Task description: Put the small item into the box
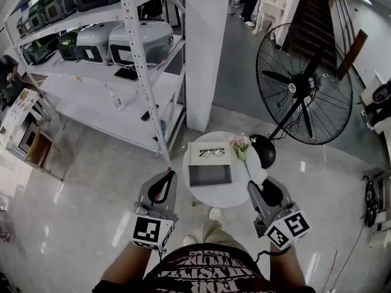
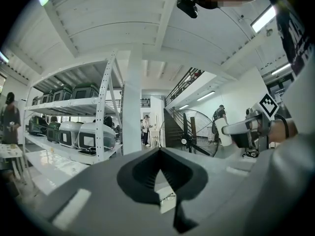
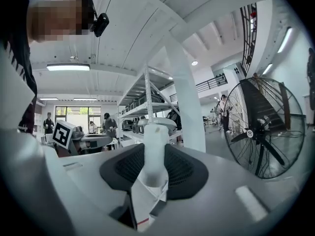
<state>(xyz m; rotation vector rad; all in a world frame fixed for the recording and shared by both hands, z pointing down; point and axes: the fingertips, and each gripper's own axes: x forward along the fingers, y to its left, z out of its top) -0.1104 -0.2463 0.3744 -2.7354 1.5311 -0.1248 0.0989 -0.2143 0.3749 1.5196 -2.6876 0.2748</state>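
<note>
An open grey box (image 1: 209, 175) lies on a small round white table (image 1: 235, 194), its pale lid (image 1: 197, 154) folded back with black-framed glasses (image 1: 211, 152) on it. The glasses (image 2: 167, 196) also show through the left jaws' gap. Pink flowers (image 1: 241, 144) lie at the table's right. My right gripper (image 3: 155, 132) is shut on a small white tube (image 3: 155, 154) that stands up between the pads. In the head view the right gripper (image 1: 252, 185) hovers at the table's near right edge. My left gripper (image 1: 169, 176) is just left of the table, jaws shut with nothing in them.
A large black standing fan (image 1: 303, 84) rises behind the table on the right. A white pillar (image 1: 206, 54) and metal shelving (image 1: 122, 72) with grey carriers stand behind and to the left. The person's shoes (image 1: 215, 213) are under the table's near edge.
</note>
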